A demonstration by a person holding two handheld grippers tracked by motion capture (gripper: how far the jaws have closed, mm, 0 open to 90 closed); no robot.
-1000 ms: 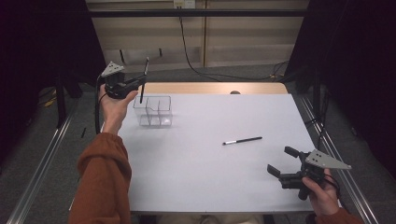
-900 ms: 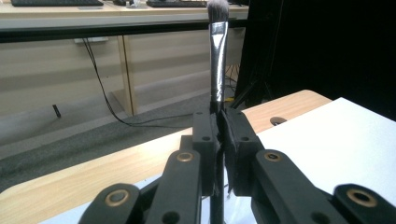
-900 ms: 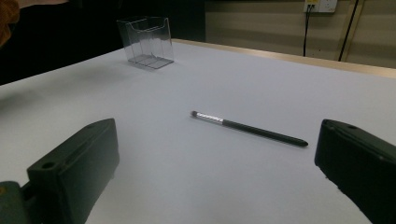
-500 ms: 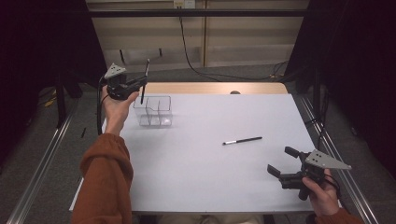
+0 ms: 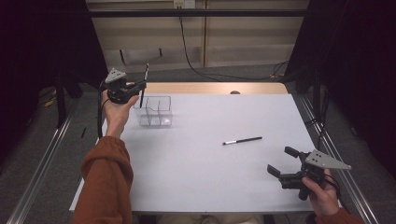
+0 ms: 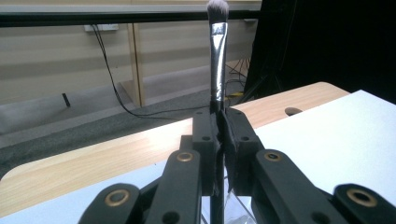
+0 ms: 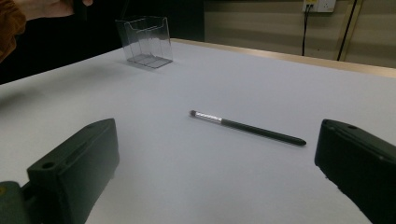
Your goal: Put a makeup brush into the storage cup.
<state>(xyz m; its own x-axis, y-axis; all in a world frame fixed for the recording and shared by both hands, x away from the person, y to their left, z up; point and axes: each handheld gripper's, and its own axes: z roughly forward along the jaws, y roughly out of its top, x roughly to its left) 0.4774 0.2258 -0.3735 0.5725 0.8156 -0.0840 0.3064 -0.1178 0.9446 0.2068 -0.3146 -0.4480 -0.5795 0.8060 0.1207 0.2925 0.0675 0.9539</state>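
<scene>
My left gripper (image 5: 138,87) is raised over the table's far left, shut on a makeup brush (image 5: 145,74) that stands upright, bristles up. In the left gripper view the brush (image 6: 217,56) rises straight from the closed jaws of the left gripper (image 6: 220,122). Its lower end hangs just left of a clear plastic organizer (image 5: 156,112) and above it. A second brush (image 5: 243,140) with a black handle lies flat mid-table. My right gripper (image 5: 283,161) rests at the front right, open, with nothing between its fingers. In the right gripper view that brush (image 7: 247,127) lies beyond the right gripper (image 7: 215,154).
The white tabletop (image 5: 196,182) ends in a wooden strip (image 5: 210,87) along the far edge. Metal rails (image 5: 42,163) run along both sides of the table. The organizer (image 7: 144,41) has several compartments with nothing in them. A black cable (image 5: 187,51) trails on the floor behind.
The left gripper with its brush has drifted slightly lower and toward the organizer. The right gripper and the brush on the table have kept still.
</scene>
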